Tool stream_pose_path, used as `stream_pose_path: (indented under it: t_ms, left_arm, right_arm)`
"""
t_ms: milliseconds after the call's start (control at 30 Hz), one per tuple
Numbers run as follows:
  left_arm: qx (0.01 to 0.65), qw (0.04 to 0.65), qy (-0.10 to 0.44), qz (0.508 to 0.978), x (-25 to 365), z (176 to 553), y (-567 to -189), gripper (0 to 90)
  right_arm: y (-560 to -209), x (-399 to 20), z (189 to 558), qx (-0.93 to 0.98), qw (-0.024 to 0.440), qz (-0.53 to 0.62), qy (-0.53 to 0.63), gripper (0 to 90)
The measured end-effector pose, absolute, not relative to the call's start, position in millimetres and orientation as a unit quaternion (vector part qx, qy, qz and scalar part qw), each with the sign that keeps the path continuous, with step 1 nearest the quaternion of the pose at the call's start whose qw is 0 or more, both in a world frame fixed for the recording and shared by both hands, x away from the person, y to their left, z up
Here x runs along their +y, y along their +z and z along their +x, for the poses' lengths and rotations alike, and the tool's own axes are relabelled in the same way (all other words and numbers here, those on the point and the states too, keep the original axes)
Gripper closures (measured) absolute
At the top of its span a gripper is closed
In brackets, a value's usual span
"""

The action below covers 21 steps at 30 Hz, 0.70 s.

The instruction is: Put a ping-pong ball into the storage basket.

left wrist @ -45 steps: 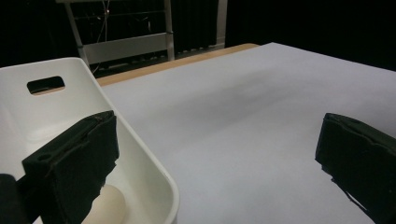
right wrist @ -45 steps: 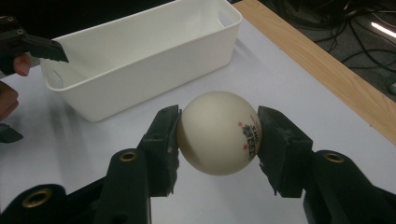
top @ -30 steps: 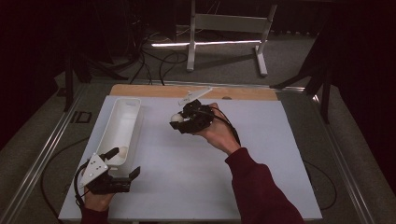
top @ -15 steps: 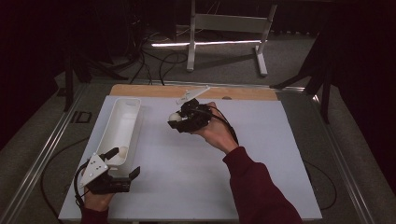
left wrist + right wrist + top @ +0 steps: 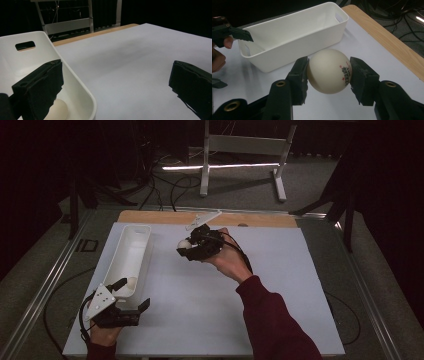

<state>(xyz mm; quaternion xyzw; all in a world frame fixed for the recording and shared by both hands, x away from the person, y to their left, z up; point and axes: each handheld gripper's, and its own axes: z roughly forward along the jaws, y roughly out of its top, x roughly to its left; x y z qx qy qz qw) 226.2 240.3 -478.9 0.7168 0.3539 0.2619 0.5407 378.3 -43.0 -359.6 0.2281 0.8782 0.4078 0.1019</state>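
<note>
A white ping-pong ball point(image 5: 329, 71) with red print sits clamped between the jaws of my right gripper point(image 5: 189, 249), held above the white table right of the bin; the ball point(image 5: 184, 243) shows as a pale spot at the jaw tips. The long white bin point(image 5: 131, 257) lies along the table's left side, and in the right gripper view the bin point(image 5: 294, 35) is just beyond the ball. A second pale ball point(image 5: 57, 110) rests in the bin's near end, seen as a ball point(image 5: 132, 282). My left gripper point(image 5: 132, 295) is open at the bin's near corner, one jaw over the bin.
The white sheet point(image 5: 260, 285) covers the table, with a wooden strip point(image 5: 260, 220) along the far edge. A white metal stand point(image 5: 240, 145) and cables lie on the floor behind. A metal rail point(image 5: 45, 285) runs along the left side.
My right gripper, still holding the ball, has drifted slightly left toward the bin. The left gripper has stayed where it was.
</note>
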Motion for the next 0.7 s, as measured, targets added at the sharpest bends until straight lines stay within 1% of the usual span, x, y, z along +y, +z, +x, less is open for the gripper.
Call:
stream_pose_path:
  t_ms: [700]
  left_arm:
    - [0.354, 0.541, 0.262, 0.717, 240.0, 226.3, -479.0, 0.3]
  right_arm:
    - [-360.7, -29.3, 379.0, 0.878, 0.092, 0.219, 0.416, 50.8]
